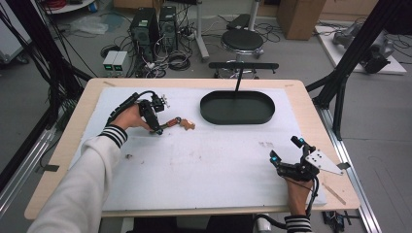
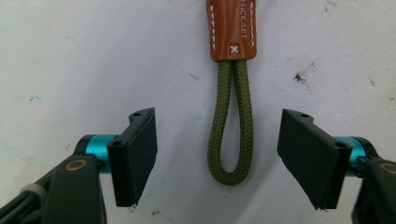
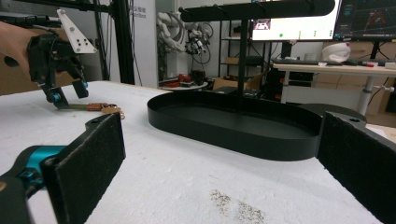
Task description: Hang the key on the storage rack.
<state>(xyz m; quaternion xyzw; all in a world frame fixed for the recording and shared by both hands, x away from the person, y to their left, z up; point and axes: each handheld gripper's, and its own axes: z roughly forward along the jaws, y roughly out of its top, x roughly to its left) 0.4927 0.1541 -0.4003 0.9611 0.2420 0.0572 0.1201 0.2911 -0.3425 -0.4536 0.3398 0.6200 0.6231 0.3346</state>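
Observation:
A key strap lies flat on the white mat, with a brown leather tab and an olive green cord loop. In the high view the strap sits left of centre. My left gripper points down at its cord end. In the left gripper view the left gripper is open, one jaw on each side of the loop, and neither pad touches the cord. My right gripper rests open near the front right of the mat with nothing between its jaws. The right gripper view shows the right gripper facing the left gripper and the strap.
A black oval tray stands at the back centre of the mat, its wall low. A black stand with a crossbar rises behind it. The white mat covers a wooden table. A stool and computer cases stand on the floor beyond.

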